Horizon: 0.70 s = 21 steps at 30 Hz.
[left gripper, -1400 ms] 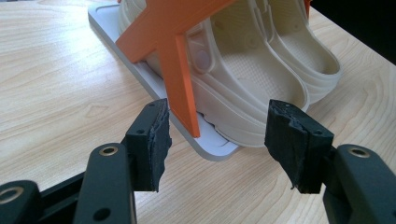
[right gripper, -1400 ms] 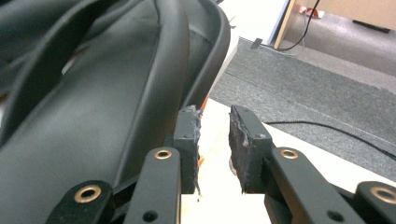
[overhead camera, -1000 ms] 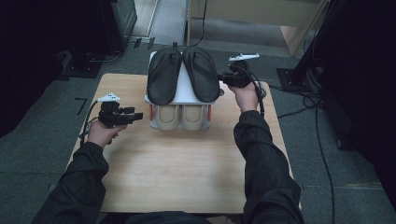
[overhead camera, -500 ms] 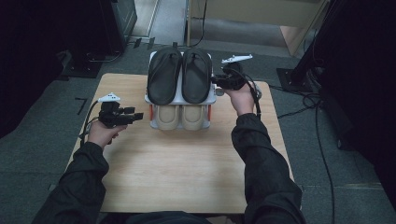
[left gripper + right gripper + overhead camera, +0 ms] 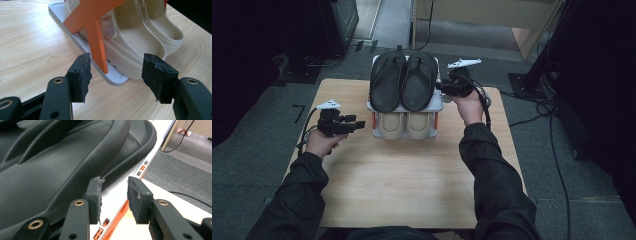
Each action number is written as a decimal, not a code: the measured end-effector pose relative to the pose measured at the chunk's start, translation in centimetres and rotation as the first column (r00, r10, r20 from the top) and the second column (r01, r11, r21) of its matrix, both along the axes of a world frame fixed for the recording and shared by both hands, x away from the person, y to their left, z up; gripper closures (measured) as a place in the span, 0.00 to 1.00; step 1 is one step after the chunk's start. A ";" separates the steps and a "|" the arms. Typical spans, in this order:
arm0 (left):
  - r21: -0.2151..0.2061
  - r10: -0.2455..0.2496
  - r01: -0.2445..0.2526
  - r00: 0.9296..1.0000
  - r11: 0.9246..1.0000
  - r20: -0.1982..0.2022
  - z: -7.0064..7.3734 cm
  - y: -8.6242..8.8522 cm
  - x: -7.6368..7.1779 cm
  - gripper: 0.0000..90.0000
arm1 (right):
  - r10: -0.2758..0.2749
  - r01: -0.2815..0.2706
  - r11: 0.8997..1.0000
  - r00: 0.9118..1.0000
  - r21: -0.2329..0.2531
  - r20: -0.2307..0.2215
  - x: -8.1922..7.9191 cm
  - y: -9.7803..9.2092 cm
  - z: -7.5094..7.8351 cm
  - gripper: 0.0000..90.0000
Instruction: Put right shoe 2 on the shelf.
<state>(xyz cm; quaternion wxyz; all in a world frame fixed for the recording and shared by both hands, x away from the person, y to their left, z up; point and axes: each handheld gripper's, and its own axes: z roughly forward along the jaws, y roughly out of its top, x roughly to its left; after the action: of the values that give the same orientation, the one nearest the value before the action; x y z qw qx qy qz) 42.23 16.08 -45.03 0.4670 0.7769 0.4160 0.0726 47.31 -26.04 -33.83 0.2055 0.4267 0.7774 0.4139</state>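
Left fingers wide, nothing between them, low over the counter. Just ahead of them: corner of the grey base plate, an orange brace and the cream clogs on the lower tier.

Right fingers spread narrow, holding nothing, at the edge of the white top shelf. Black sandals sit just left of and beyond the tips, the near sandal's rim almost touching the left finger.

My read: the sandals are light, soft, flexible leather-like uppers, smooth and maybe slick. A strap would fold, so I'd pinch the stiffer sole rim beside the fingers.

In the way: shelf edge right under the tips, and the second sandal pressed against the first, so dragging one may move both. Rack looks light and may slide.
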 end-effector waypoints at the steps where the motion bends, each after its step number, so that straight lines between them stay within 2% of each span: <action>1: 0.000 0.001 -0.001 1.000 1.000 0.001 0.0 0.0 0.0 0.45 | 0.002 -0.002 1.000 1.000 -0.002 0.002 -0.1 -0.1 0.1 0.69; 3: -0.006 0.002 -0.002 1.000 1.000 0.009 0.2 0.0 -0.1 0.45 | 0.008 -0.008 1.000 1.000 -0.008 -0.002 -0.2 -0.4 0.1 0.66; 7: -0.002 -0.011 0.011 1.000 1.000 0.023 0.6 -0.2 -0.6 0.44 | 0.015 -0.016 1.000 0.999 0.018 0.042 -1.1 -1.1 -0.1 0.63; 9: 0.002 -0.014 0.014 1.000 1.000 0.021 0.6 -0.3 -0.8 0.44 | 0.019 -0.019 1.000 1.000 0.006 0.020 -1.3 -1.4 -0.2 0.60; 10: 0.006 -0.015 0.014 1.000 1.000 0.022 0.6 -0.3 -0.8 0.44 | 0.022 -0.022 1.000 0.999 -0.005 0.023 -1.5 -1.5 -0.2 0.58; 12: 0.001 -0.015 0.015 1.000 1.000 0.022 0.7 -0.4 -0.9 0.44 | 0.024 -0.025 1.000 0.998 0.011 0.056 -2.0 -1.9 -0.5 0.58; 15: -0.002 -0.016 0.016 1.000 1.000 0.025 0.8 -0.5 -1.1 0.44 | 0.023 -0.023 1.000 0.999 0.015 0.036 -2.7 -2.5 -0.8 0.57; 17: 0.005 -0.024 0.024 0.999 1.000 0.026 0.8 -0.5 -1.2 0.44 | 0.024 -0.025 0.999 0.998 0.026 0.059 -3.2 -2.9 -1.1 0.55; 21: 0.009 -0.030 0.030 0.999 1.000 0.031 0.9 -0.8 -1.5 0.44 | 0.030 -0.031 0.999 0.998 0.029 0.050 -4.2 -3.5 -1.7 0.52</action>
<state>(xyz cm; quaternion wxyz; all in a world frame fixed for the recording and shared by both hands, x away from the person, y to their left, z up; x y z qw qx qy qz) 40.71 15.32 -44.13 0.4710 0.7838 0.3969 0.0793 43.07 -29.57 -35.57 0.2119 0.4076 0.7724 0.4387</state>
